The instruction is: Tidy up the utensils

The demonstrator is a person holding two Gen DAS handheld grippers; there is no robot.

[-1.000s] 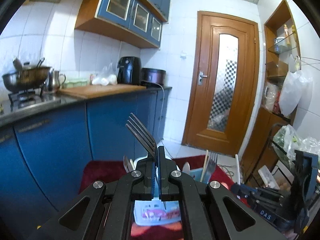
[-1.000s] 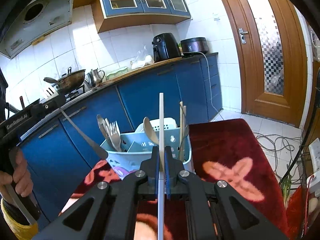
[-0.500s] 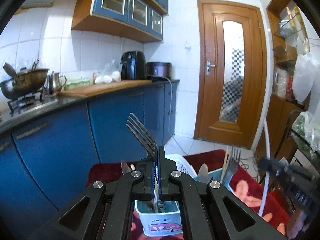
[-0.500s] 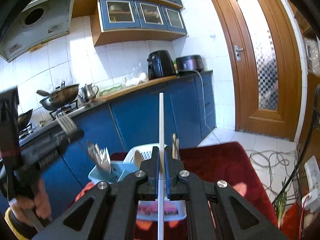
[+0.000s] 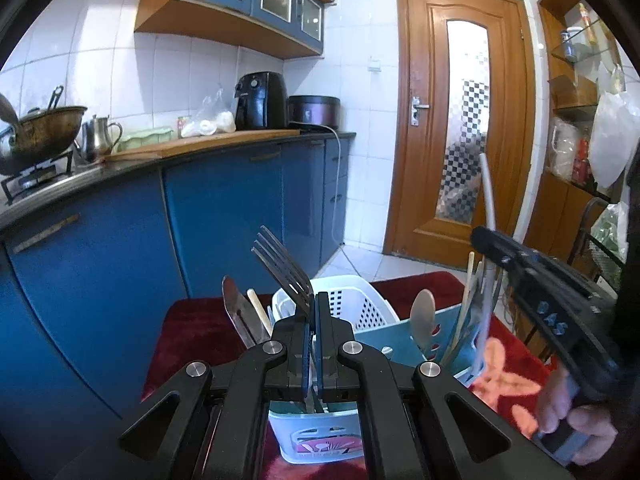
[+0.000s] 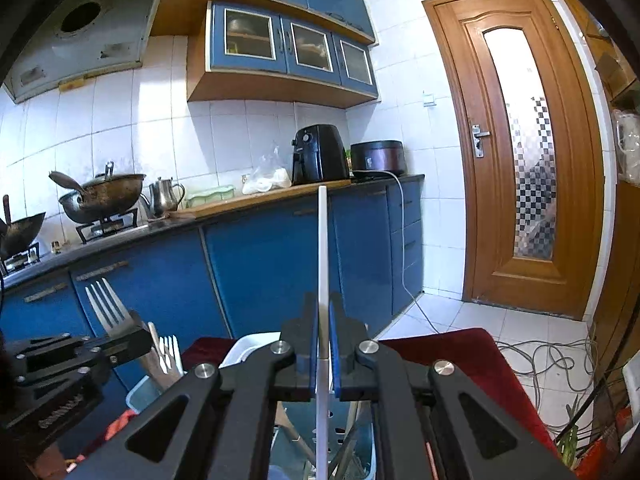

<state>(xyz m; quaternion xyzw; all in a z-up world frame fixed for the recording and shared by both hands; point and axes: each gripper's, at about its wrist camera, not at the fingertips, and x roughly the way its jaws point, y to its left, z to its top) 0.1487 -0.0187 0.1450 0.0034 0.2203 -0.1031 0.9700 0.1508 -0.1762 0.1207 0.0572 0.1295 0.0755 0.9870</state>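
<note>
Stove: far left on the dark counter, a dark metal wok (image 6: 106, 194) sits on a burner, a steel kettle (image 6: 164, 197) just right of it.
Left gripper: the black left gripper (image 5: 313, 314) has its jaws closed on the handle of a steel four-tined fork (image 5: 282, 266), tines tilted up and to the left, above the utensil holders.
Knife: a steel-bladed knife (image 5: 236, 308) stands in the near holder, left of the fork.
Holders: a pale blue plastic utensil caddy (image 5: 320, 438) rests on the dark red patterned mat (image 5: 188, 320); a white perforated plastic basket (image 5: 356, 300) stands behind it and a teal slotted holder (image 5: 408, 340) to its right holds a wooden spoon (image 5: 423, 314).
Right gripper: the black right gripper (image 6: 323, 336) has its jaws pressed on a thin white stick (image 6: 322, 280), held upright over the teal holder.
Door: a brown wooden door (image 6: 532, 152) stands far right.
</note>
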